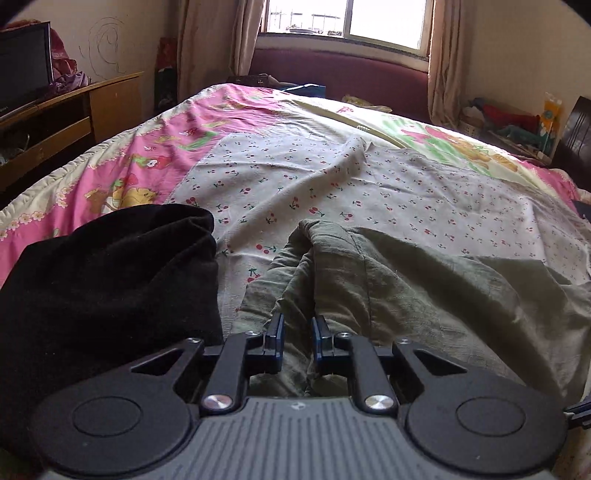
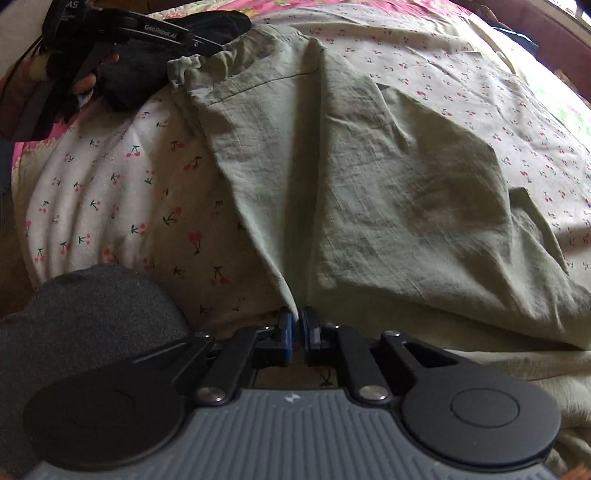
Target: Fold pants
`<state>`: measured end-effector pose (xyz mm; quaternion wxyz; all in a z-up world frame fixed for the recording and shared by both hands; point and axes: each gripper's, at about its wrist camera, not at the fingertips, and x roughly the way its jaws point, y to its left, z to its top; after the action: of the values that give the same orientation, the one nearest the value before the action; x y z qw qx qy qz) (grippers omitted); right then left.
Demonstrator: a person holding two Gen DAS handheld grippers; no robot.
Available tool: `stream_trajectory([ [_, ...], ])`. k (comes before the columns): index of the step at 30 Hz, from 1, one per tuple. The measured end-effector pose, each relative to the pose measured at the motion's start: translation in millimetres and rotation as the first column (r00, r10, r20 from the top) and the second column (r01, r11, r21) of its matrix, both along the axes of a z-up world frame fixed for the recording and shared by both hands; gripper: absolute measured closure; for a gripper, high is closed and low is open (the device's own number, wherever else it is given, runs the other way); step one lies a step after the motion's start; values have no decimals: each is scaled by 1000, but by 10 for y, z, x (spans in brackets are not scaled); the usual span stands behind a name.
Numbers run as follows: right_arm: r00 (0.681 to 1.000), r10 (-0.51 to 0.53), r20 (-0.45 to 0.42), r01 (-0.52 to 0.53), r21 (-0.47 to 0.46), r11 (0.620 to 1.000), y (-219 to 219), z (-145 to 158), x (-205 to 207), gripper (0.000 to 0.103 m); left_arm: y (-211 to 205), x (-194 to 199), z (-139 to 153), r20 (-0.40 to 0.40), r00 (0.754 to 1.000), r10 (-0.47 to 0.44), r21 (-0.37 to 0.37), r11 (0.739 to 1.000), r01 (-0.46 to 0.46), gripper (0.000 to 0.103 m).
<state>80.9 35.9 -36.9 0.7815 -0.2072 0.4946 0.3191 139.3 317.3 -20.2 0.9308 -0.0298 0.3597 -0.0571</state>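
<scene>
Right gripper (image 2: 295,334), nearest the right wrist lens: blue-padded fingers (image 2: 286,338) nearly together, clamped on a thin edge of the green pants (image 2: 369,192). From that pinch the cloth runs up and away as a narrow taut fold, then widens into a broad, creased panel lying on the cherry-print sheet (image 2: 110,192). Gathered waistband at the far upper left of this view, under the other gripper's black arm. Pants spread rightward past the fingers; a further layer of green cloth lies below and right of the gripper body.

Left gripper (image 1: 297,334), left wrist view: fingers (image 1: 275,338) drawn close but with a small gap, a bunched ridge of the same pants (image 1: 388,280) rising between them. Pads appear to press on the fabric. Cloth mounds directly ahead of the fingertips and slopes off to the right, in loose folds.

Black garment (image 1: 107,280) heaped just left of the left gripper, beside the pants, touching or nearly so; cannot tell which. Sheet (image 1: 369,192) covers the pink cartoon quilt (image 1: 129,158) on the bed. Window (image 1: 347,18) with curtains at the far end; wooden cabinet (image 1: 74,107) along the left wall.
</scene>
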Motion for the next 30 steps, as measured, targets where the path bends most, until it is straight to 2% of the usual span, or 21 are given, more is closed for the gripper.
stream_trajectory([
  [2, 999, 11, 37, -10, -18, 1000, 42, 69, 33, 85, 52, -71, -1, -7, 1000, -2, -23, 1000, 2, 72],
  [3, 998, 17, 67, -15, -29, 999, 82, 123, 47, 82, 73, -99, 6, -11, 1000, -9, -42, 999, 9, 66],
  [4, 993, 28, 115, -24, -37, 999, 151, 199, 44, 75, 84, -126, 11, -12, 1000, -19, -64, 998, 18, 57],
  [6, 978, 64, 197, -59, -29, 998, 301, 291, 21, 63, 57, -147, 19, -8, 999, -48, -80, 996, 47, 45],
  [8, 959, 100, 265, -101, -12, 995, 474, 331, -13, 52, -20, -153, -4, -10, 997, -80, -49, 996, 80, 41],
  [10, 940, 150, 306, -151, -19, 988, 716, 250, -9, 49, -102, -159, -50, -26, 991, -129, 0, 992, 129, 40],
  [14, 910, 188, 371, -189, -33, 981, 1170, 17, 109, 51, -139, -176, -94, -39, 986, -164, 59, 984, 166, 41],
  [15, 902, 187, 389, -190, -31, 981, 1263, -30, 150, 51, -147, -164, -97, -43, 985, -167, 71, 983, 170, 47],
  [16, 898, 188, 399, -191, -33, 981, 1333, -66, 193, 51, -170, -135, -103, -52, 983, -175, 98, 979, 179, 61],
  [17, 896, 191, 400, -193, -37, 981, 1400, -102, 235, 51, -178, -104, -109, -65, 981, -182, 104, 977, 189, 66],
  [20, 878, 221, 426, -212, -68, 975, 1550, -187, 286, 51, -132, -38, -104, -81, 979, -188, 79, 978, 194, 70],
  [22, 842, 264, 471, -238, -115, 964, 1659, -215, 243, 51, -52, -23, -63, -74, 981, -180, 33, 983, 182, 76],
  [25, 806, 304, 508, -268, -145, 952, 1761, -253, 180, 52, 51, 6, 46, -52, 983, -176, -30, 984, 175, 78],
  [27, 814, 299, 498, -250, -165, 954, 1837, -321, 232, 63, 78, 17, 97, -41, 983, -178, -36, 984, 176, 79],
  [28, 832, 277, 480, -237, -143, 961, 1858, -324, 283, 80, 87, 23, 126, -35, 983, -181, -28, 983, 180, 80],
  [29, 852, 246, 461, -218, -113, 969, 1875, -300, 341, 89, 100, 25, 151, -31, 983, -182, -25, 983, 181, 80],
  [30, 873, 204, 444, -194, -67, 979, 1877, -233, 405, 93, 118, 23, 184, -24, 983, -182, -24, 983, 182, 80],
])
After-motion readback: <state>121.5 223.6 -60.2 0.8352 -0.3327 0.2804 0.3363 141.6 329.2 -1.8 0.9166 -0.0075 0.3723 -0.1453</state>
